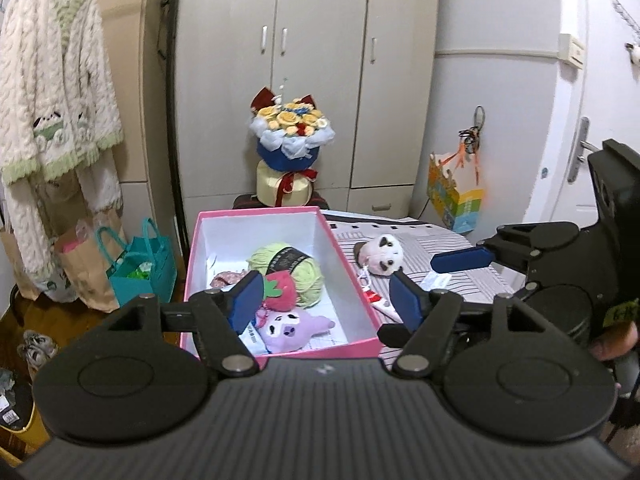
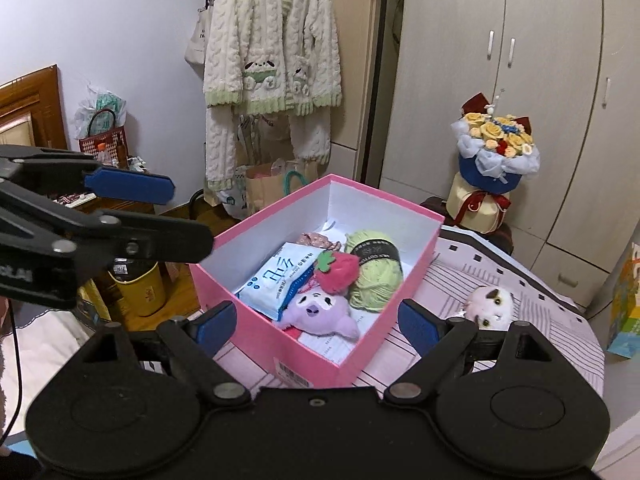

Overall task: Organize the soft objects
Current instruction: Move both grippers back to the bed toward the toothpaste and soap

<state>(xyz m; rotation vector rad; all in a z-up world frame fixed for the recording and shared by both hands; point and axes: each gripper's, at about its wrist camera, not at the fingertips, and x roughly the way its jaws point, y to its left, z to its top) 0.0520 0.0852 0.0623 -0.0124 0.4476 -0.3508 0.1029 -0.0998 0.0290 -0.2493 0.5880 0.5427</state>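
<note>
Soft toys lie in the pink box beyond both grippers' released, empty jaws.

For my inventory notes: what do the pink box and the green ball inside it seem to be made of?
Pink box: probably cardboard, matte pink outside, white inside, with thin stiff walls and a stuck-on label. Green ball: seemingly yarn, with wound fuzzy strands and a dark paper band.

My box is pink outside and white inside; in it lie a lime-green yarn ball with a black band, a red strawberry plush with a green leaf and a lilac plush. Beside the box, the cloth is striped grey and white — on it sits a white plush with dark patches.
</note>
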